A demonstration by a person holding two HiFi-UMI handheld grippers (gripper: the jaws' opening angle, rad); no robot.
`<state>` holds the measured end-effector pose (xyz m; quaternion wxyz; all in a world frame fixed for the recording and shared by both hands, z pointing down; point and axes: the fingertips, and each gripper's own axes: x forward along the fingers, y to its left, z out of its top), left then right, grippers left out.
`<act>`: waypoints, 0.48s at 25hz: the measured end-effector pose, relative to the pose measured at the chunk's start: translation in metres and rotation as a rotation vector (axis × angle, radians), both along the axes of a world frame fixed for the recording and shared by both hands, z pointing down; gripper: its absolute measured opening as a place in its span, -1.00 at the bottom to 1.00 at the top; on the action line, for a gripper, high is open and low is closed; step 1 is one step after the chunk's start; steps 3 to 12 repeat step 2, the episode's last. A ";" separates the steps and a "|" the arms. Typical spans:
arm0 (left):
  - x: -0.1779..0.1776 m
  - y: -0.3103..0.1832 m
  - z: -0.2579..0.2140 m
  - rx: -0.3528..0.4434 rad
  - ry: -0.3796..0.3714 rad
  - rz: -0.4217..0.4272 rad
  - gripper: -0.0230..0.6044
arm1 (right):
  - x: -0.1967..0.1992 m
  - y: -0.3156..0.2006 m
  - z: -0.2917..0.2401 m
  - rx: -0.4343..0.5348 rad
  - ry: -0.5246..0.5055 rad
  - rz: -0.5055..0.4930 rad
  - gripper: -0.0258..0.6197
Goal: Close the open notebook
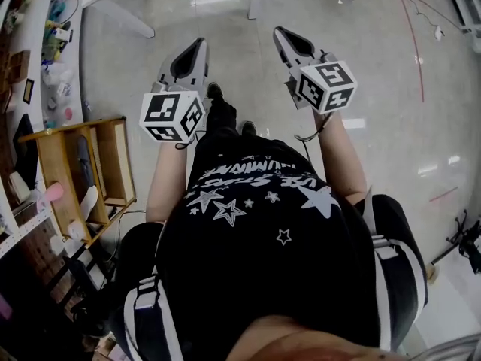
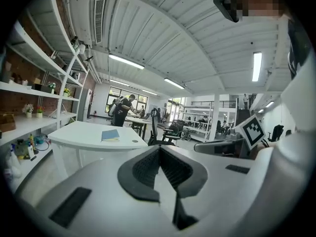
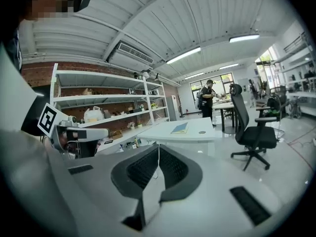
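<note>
Head view: left claw and right claw held out over glossy grey floor, well apart; wooden shelf unit at left.
Left gripper view: left claw pinched together, empty. Flat blue notebook lies on rounded white counter, far left; looks closed.
Right gripper view: right claw pinched together, empty. Notebook on far counter; black office chair right of it.

Notebook on table; shelves left; chair perhaps behind.

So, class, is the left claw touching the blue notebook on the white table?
Apart. The left gripper view shows the notebook on the table, well beyond the left claw.
</note>
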<state>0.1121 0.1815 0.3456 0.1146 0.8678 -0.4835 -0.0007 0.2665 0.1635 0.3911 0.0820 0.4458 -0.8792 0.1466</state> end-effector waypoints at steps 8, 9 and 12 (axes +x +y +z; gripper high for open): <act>0.005 0.016 0.002 -0.010 0.000 -0.002 -0.89 | 0.002 0.014 0.004 -0.013 0.002 -0.009 -0.88; 0.005 0.016 0.002 -0.010 0.000 -0.002 -0.89 | 0.002 0.014 0.004 -0.013 0.002 -0.009 -0.88; 0.005 0.016 0.002 -0.010 0.000 -0.002 -0.89 | 0.002 0.014 0.004 -0.013 0.002 -0.009 -0.88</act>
